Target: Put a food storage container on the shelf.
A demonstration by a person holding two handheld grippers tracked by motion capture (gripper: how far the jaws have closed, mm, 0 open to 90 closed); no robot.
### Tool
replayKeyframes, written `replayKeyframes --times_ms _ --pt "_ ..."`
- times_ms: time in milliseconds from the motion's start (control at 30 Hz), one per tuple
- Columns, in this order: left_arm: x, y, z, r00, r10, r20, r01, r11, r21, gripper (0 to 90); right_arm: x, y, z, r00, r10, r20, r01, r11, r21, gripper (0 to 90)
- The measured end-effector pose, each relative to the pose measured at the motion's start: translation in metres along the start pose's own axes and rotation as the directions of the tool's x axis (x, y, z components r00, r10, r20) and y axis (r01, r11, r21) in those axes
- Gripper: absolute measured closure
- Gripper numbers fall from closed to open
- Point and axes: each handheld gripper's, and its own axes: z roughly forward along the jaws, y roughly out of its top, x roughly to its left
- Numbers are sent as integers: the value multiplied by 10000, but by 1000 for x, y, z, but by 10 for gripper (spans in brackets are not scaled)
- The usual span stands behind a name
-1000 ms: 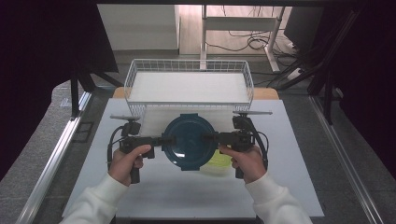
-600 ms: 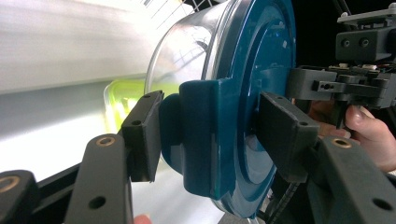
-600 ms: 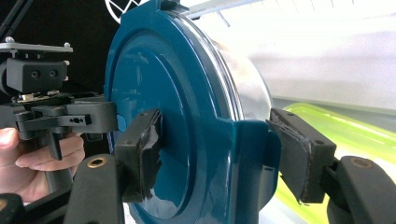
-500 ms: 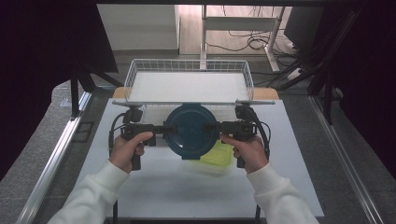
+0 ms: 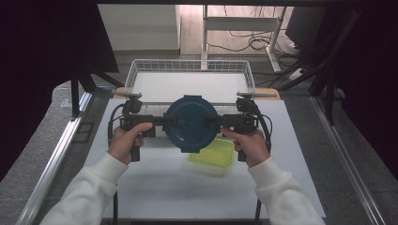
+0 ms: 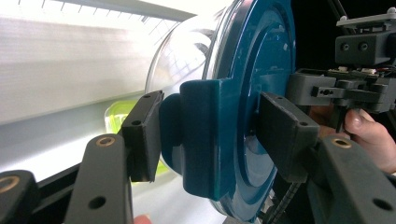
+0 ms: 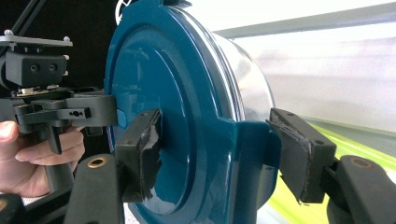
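Lidded container between both tongs, tub beneath — basket behind.

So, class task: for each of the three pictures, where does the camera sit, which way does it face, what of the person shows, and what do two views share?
High view: above the person's side, facing forward and down on the white table; both sleeved forearms and hands show.
Left gripper view: rides the left gripper, facing along its jaws at the blue-lidded clear container; the other hand shows.
Right gripper view: rides the right gripper, facing the lid from the opposite side.
Shared: both gripper views show the container and the green box.
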Motion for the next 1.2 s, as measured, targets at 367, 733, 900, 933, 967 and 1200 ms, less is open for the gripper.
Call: replayKeyframes --times_ms 367,733,900,933,967,1200 --pt "-2 19 -3 10000 40 70 -40 10000 -66 427 5 19 0 10000 -59 33 59 10000 -63 359" --pt "-7 41 -4 9996 181 224 -178 9998 -128 427 12 42 -6 9996 -223 169 225 9996 -159 359" --pt "-10 52 -4 9994 240 253 -237 9996 -136 427 14 52 -9 9992 -334 199 339 9991 -242 359" --pt "-11 54 -4 9994 192 275 -188 9997 -166 427 15 54 -10 9992 -333 219 339 9991 -262 359" --pt "-11 56 -4 9994 220 285 -215 9996 -165 427 16 57 -11 9991 -344 239 350 9990 -263 359" --pt "-14 77 -4 9993 173 338 -164 9995 -260 427 20 78 -12 9990 -357 286 366 9989 -296 359"
